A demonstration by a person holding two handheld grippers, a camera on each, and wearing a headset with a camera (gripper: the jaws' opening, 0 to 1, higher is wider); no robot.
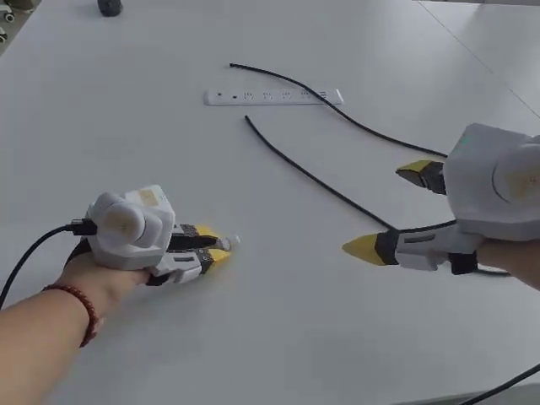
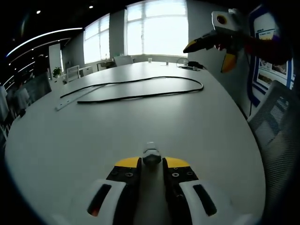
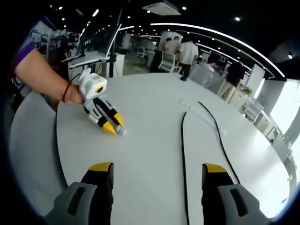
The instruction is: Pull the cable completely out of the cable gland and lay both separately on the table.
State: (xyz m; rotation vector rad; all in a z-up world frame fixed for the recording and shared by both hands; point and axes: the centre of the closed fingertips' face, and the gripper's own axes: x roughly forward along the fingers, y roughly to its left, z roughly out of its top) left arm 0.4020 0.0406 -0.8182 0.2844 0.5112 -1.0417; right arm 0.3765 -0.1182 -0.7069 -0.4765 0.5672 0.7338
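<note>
Our left hand-held gripper (image 1: 218, 246) is clamped on the cable gland (image 2: 151, 154) down at the counter (image 1: 278, 329); the cable (image 1: 316, 179) lies free to its right, running away from us; right hand-held gripper (image 1: 377, 209), jaws spread, is nearer.

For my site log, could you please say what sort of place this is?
Likely an open-plan office: a large white table with a power strip, office chairs, and people standing under strip lights.
</note>
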